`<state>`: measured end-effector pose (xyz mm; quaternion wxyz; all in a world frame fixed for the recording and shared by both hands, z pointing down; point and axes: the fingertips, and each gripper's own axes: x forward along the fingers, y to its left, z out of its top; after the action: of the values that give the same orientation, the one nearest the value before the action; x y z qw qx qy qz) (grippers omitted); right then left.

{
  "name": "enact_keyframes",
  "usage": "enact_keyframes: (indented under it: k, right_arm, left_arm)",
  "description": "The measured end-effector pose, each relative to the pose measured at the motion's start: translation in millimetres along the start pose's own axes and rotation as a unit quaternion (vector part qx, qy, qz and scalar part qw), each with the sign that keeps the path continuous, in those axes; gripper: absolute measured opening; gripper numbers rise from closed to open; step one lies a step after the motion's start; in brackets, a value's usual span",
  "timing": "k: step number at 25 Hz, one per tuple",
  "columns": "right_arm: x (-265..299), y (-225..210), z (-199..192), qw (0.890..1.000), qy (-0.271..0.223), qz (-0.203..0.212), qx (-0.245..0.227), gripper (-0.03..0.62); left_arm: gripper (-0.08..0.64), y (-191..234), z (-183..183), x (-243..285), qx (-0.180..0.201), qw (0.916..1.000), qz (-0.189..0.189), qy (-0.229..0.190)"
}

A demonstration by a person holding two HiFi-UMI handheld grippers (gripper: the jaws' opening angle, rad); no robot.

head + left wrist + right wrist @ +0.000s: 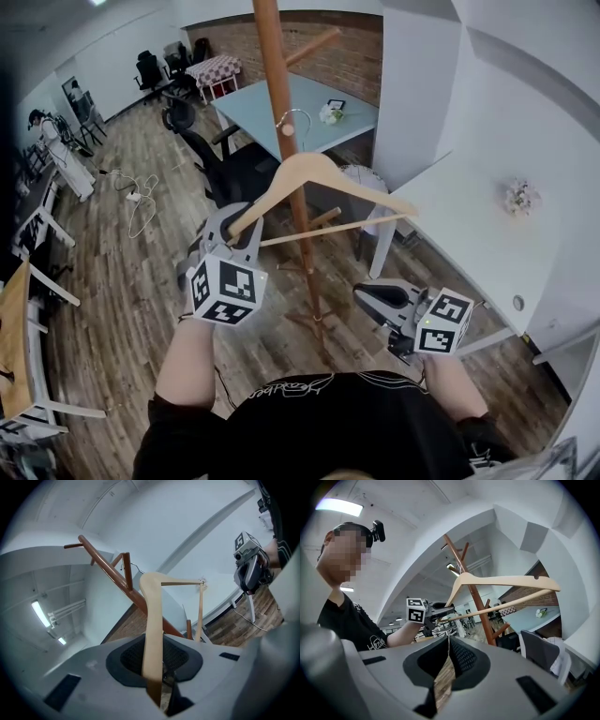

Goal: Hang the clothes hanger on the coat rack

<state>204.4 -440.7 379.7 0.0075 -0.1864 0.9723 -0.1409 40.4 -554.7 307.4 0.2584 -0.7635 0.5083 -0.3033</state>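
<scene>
A pale wooden clothes hanger (319,173) is held up in front of the brown coat rack (281,103). My left gripper (239,225) is shut on the hanger's left arm end; in the left gripper view the wood (152,620) runs up from between the pads. The metal hook (292,120) sits right at the rack's pole; whether it rests on a peg I cannot tell. My right gripper (366,295) hangs lower right of the pole, shut with nothing in it. The right gripper view shows the hanger (506,581), the rack (473,588) and the left gripper (436,611).
A blue-grey table (272,108) and a black office chair (225,169) stand behind the rack. A white table (469,216) is at the right, close to the hanger's right end. A person (56,150) stands far back left. Short pegs stick out low on the pole (323,217).
</scene>
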Motion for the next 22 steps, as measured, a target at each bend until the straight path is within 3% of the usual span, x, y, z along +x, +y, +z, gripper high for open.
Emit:
enact_keyframes:
  k: [12,22]
  right_arm:
    - [7.7,-18.1,-9.5,1.000,0.015,-0.002,0.016,0.041]
    - [18.1,-25.3,-9.0,0.999,0.025,0.007,0.018,0.041]
  left_arm:
    - [0.074,-7.8,-38.3,22.8,-0.019,0.9995,-0.008,0.023]
    - [0.074,-6.7,-45.0,29.8,-0.020,0.9996,-0.017,0.007]
